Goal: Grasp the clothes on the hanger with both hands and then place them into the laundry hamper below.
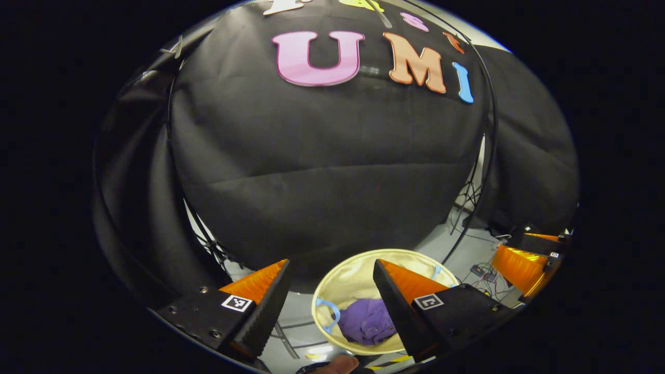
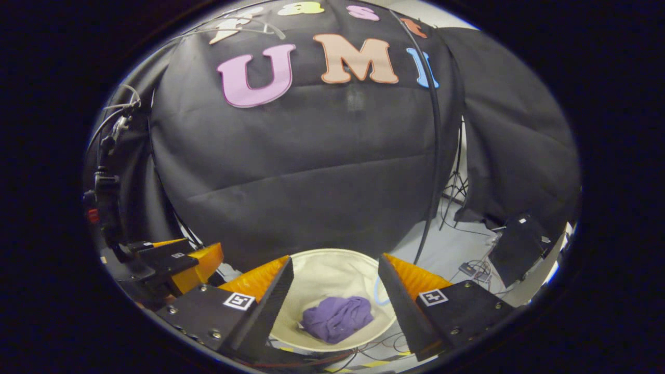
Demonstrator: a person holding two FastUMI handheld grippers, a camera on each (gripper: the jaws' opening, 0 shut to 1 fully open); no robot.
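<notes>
The purple garment [image 2: 337, 318], judged soft, light and best gathered by a bunched fold, is seen crumpled in the hamper [image 2: 332, 265], both grippers' [image 1: 330, 306] [image 2: 335, 306] fingers spread wide, nothing held.

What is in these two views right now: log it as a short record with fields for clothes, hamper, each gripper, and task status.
clothes: purple garment, crumpled in the hamper
hamper: round cream laundry hamper on the floor, below both grippers
left gripper: open, holding nothing, above the hamper
right gripper: open, holding nothing, above the hamper
task status: garment already lies in the hamper; placement looks done
</notes>
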